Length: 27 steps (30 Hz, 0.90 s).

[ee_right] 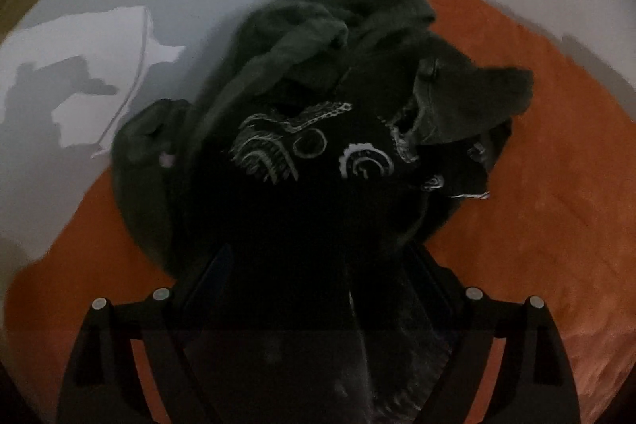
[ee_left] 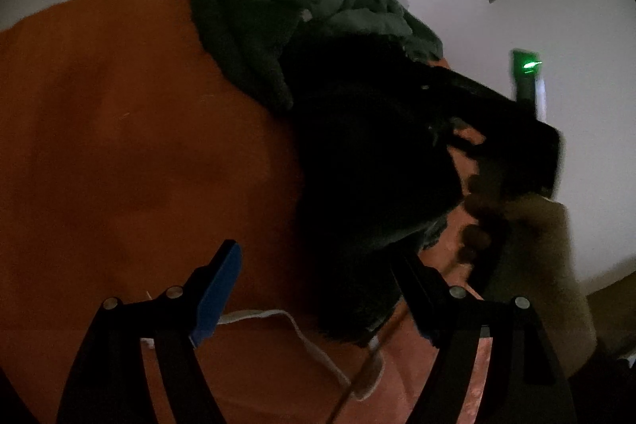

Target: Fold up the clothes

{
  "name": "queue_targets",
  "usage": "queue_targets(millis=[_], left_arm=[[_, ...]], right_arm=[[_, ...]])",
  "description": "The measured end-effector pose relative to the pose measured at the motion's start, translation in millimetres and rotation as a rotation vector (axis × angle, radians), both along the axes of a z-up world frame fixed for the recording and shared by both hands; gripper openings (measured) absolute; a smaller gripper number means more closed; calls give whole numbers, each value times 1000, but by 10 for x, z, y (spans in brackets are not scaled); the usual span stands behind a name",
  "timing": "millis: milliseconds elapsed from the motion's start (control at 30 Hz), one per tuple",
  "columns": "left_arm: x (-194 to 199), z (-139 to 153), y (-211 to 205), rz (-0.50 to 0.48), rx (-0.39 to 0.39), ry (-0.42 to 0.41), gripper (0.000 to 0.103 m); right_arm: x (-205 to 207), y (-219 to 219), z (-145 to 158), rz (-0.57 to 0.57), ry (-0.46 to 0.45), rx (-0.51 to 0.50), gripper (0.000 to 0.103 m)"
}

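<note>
While the black garment (ee_right: 342,185) lies bunched against a dark green one (ee_right: 302,38) on the orange bed cover (ee_left: 119,130), heaped at the cover's far edge by the wall, none of it lies flat or squared. Your right gripper (ee_right: 318,265) has its jaws spread, with black cloth filling the gap between them; whether they pinch it you cannot tell. Your left gripper (ee_left: 318,289) is released, its blue pad (ee_left: 216,297) bare, the black hem just beside its other finger.

By my reading you are drawing one garment out of the heap, and it will need lifting free and spreading on the bare cover.

Only the right view shows the white pattern (ee_right: 314,142) on the black cloth. Only the left shows your right hand (ee_left: 485,213) and a white cable (ee_left: 302,336) on the cover
</note>
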<state>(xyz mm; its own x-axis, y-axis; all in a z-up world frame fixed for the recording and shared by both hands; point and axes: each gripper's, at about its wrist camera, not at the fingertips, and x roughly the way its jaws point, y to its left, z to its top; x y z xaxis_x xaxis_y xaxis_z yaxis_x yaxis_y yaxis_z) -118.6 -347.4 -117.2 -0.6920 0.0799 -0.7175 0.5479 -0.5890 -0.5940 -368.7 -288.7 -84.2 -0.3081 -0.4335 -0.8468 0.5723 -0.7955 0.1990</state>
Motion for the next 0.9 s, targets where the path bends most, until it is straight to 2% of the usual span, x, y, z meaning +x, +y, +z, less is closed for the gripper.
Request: queue_targets(millis=[33, 67, 100, 133, 200, 233, 300, 433, 533, 733, 833, 867, 900], left_arm=[[30, 18, -13, 7, 6, 6, 78], [71, 44, -28, 15, 9, 17, 78], [99, 62, -47, 20, 3, 32, 78], [120, 81, -62, 25, -13, 40, 78], [135, 86, -107, 45, -54, 22, 78], [131, 68, -143, 59, -62, 11, 78], [135, 20, -195, 77, -43, 7, 78], [135, -103, -271, 93, 49, 18, 78], [115, -96, -258, 86, 39, 20, 78], [104, -104, -225, 66, 8, 9, 78], [124, -156, -271, 86, 45, 9, 78], [127, -172, -287, 92, 59, 9, 78], [131, -167, -275, 90, 58, 9, 78]], right_arm=[[-79, -25, -59, -20, -54, -11, 87], [-136, -20, -141, -45, -111, -46, 77], [-187, -7, -230, -71, -169, -87, 61], [-205, 10, -274, -92, -184, -86, 24], [-182, 80, -240, -104, -146, -116, 7], [-164, 104, -203, -91, -129, -134, 5], [-85, 148, -94, -86, -81, -150, 5], [125, 182, 149, -80, 39, -177, 4], [255, 180, 281, -67, 98, -203, 4], [289, 257, 228, 3, 48, -30, 5], [301, 298, 195, 39, 20, 60, 18], [265, 331, 245, 24, 45, 61, 36], [218, 370, 312, 2, 79, 55, 49]])
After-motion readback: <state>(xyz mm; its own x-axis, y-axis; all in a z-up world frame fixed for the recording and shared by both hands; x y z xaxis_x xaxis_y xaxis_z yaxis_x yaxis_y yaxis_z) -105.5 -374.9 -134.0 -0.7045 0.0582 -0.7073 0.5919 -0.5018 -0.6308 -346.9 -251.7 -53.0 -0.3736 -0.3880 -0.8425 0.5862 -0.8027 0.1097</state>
